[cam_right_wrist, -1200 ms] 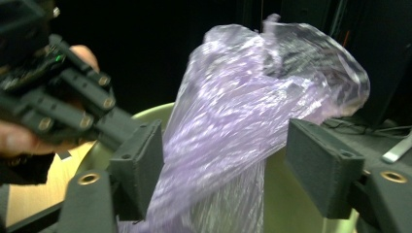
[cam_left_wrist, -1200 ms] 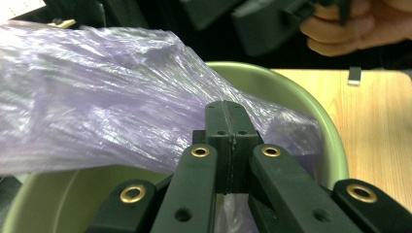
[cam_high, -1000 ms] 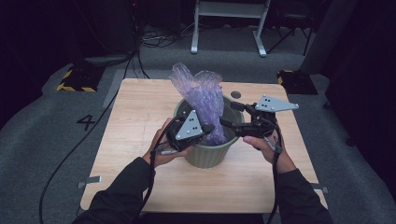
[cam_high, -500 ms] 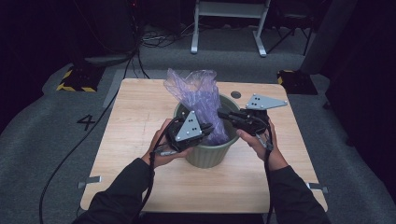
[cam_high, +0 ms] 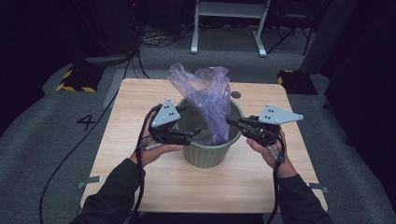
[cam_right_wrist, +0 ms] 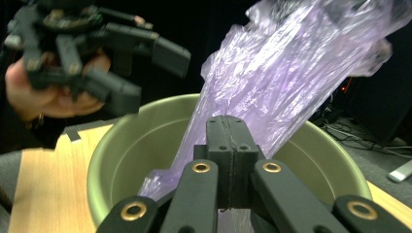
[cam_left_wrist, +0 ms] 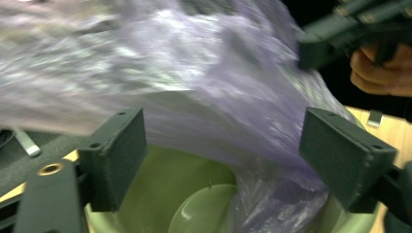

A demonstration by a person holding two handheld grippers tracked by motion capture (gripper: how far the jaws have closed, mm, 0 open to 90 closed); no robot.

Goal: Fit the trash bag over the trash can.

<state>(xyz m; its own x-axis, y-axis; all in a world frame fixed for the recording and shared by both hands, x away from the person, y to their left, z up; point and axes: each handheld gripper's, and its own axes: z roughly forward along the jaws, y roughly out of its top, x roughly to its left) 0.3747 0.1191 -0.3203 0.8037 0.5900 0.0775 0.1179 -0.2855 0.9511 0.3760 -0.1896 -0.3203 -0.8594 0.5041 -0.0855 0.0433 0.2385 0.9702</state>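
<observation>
A pale green bin [cam_high: 208, 154] stands mid-table with a crumpled purple plastic bag [cam_high: 205, 93] rising out of it. At the bin's right rim my right gripper [cam_high: 231, 122] is shut on the bag; in the right gripper view its jaws [cam_right_wrist: 228, 141] pinch the film [cam_right_wrist: 291, 73] above the bin [cam_right_wrist: 131, 141]. Over the left rim my left gripper [cam_high: 196, 133] is open, its jaws having just been opening. In the left gripper view its pads [cam_left_wrist: 116, 155] stand wide apart, the bag [cam_left_wrist: 194, 87] hangs before them unpressed, and the bin's inside [cam_left_wrist: 165, 189] shows below.
The bin sits on a wooden table [cam_high: 140, 102] with a small round dark spot [cam_high: 236, 94] near its far edge. Cables trail from both grippers off the near edge. A white metal frame [cam_high: 229, 23] stands on the grey floor beyond the table.
The left gripper has opened, let go of the bag and drawn back to the left. The right gripper has shut on the bag at the bin's right rim.
</observation>
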